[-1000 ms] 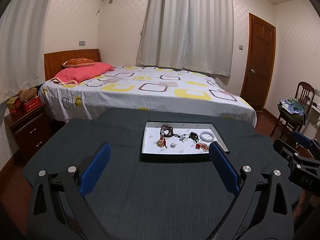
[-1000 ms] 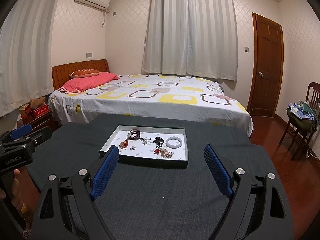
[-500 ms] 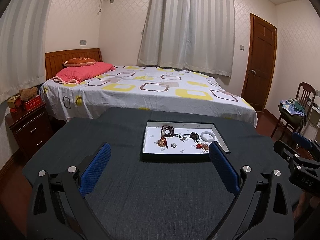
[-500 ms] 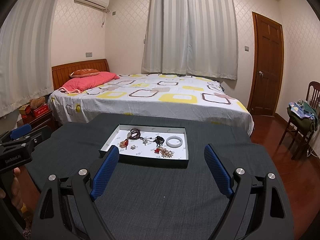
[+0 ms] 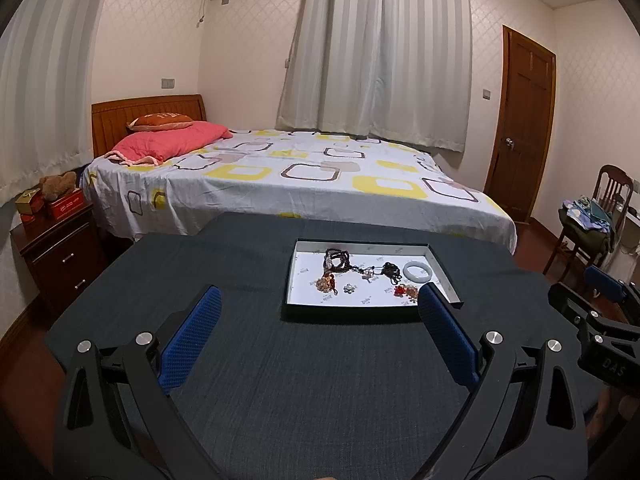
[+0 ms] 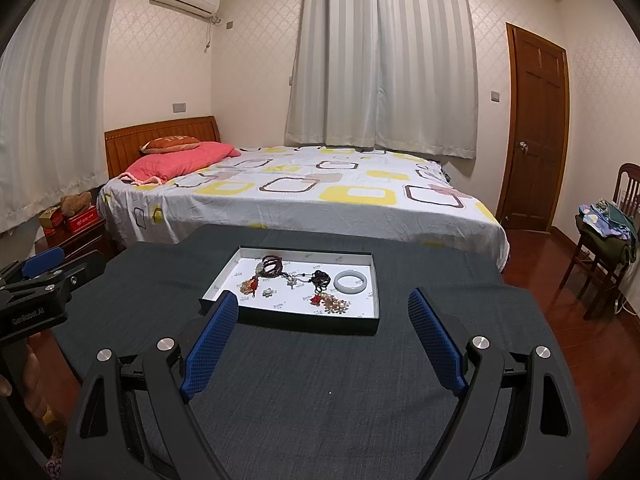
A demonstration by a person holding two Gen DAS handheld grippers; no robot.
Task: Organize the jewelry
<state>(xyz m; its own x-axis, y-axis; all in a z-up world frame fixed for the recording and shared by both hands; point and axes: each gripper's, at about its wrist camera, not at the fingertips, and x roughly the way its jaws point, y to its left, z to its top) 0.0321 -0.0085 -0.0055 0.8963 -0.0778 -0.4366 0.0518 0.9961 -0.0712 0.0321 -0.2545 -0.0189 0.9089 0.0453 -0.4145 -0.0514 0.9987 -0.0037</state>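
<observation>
A shallow black tray with a white floor (image 5: 304, 280) (image 6: 360, 308) sits on the dark cloth table (image 5: 320, 380) (image 6: 320, 380). In it lie a pale bangle (image 5: 417, 271) (image 6: 350, 281), a dark red bead bracelet (image 5: 337, 260) (image 6: 273, 266), a black cord necklace (image 5: 391, 270) (image 6: 321, 278), a small flower charm (image 5: 349, 288) (image 6: 267, 291) and red-and-gold pieces (image 5: 405, 291) (image 6: 332, 302). My left gripper (image 5: 318, 300) is open and empty, short of the tray. My right gripper (image 6: 323, 304) is open and empty, short of the tray. Each gripper shows at the edge of the other's view.
A bed (image 5: 304, 176) with a patterned sheet stands behind the table. A nightstand (image 5: 60, 248) is at the left. A chair with clothes (image 6: 608, 232) and a wooden door (image 6: 536, 132) are at the right.
Both views have shifted very slightly; the tray sits a touch nearer. Both grippers stay open and empty.
</observation>
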